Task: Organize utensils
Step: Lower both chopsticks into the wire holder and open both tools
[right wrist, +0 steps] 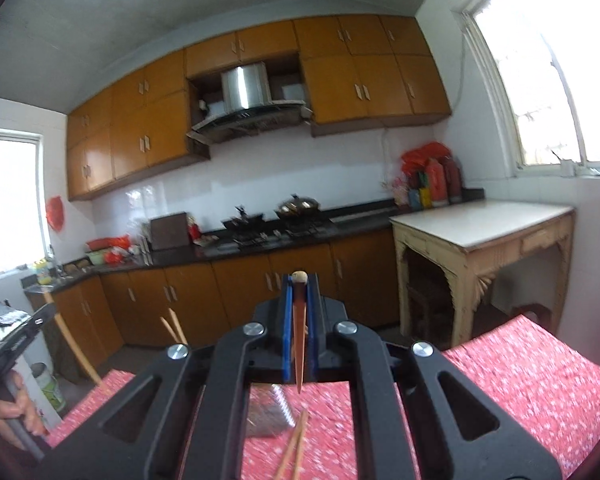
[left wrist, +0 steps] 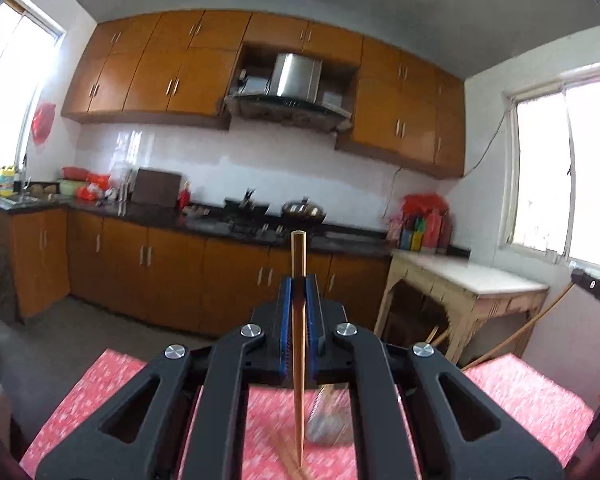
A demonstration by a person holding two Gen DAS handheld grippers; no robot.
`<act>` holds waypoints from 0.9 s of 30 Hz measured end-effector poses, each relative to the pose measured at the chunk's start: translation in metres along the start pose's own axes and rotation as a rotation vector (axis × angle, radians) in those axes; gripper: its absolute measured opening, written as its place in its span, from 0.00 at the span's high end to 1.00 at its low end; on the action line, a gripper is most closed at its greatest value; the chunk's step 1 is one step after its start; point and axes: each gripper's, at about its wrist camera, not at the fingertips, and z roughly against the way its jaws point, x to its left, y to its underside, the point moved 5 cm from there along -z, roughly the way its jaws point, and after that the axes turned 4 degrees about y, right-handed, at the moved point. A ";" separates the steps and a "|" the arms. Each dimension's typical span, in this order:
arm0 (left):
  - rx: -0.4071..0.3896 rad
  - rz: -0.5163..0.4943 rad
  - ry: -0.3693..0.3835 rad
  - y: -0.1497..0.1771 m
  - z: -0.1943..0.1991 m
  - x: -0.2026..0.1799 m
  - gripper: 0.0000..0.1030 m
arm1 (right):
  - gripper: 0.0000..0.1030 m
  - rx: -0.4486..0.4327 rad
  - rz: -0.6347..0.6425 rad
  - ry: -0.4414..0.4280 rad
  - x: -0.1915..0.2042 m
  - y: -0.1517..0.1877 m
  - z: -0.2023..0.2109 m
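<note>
My left gripper (left wrist: 299, 280) is shut on a wooden chopstick (left wrist: 298, 360), which stands upright between the blue pads with its thin tip hanging over the red patterned tablecloth (left wrist: 112, 392). My right gripper (right wrist: 299, 280) is shut on another wooden chopstick (right wrist: 299, 344), also upright with its point down. A loose pair of chopsticks (right wrist: 294, 446) lies on the cloth beneath it, beside a blurred grey object (right wrist: 266, 416). The same grey object (left wrist: 326, 426) shows under the left gripper. Both grippers are held above the table.
A hand (right wrist: 18, 406) holds the other gripper's handle at the left edge of the right wrist view. Beyond the table are the kitchen counter with a stove (left wrist: 256, 220), orange cabinets and a pale side table (right wrist: 480, 228). Wooden sticks (right wrist: 174, 328) rise past the table's far edge.
</note>
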 end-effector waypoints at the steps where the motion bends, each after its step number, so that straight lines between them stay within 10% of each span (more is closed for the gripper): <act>1: -0.017 0.010 0.009 -0.008 -0.005 -0.006 0.93 | 0.93 -0.002 0.002 -0.011 0.006 -0.004 -0.002; 9: -0.090 0.033 0.002 -0.023 -0.066 -0.040 0.93 | 0.93 0.102 0.042 -0.068 0.060 -0.005 -0.081; 23: 0.056 -0.037 -0.068 0.052 -0.160 -0.054 0.93 | 0.92 0.339 0.037 -0.072 0.065 0.065 -0.178; 27: 0.104 -0.009 -0.108 0.056 -0.163 -0.042 0.91 | 0.74 0.315 0.031 -0.008 0.049 0.068 -0.178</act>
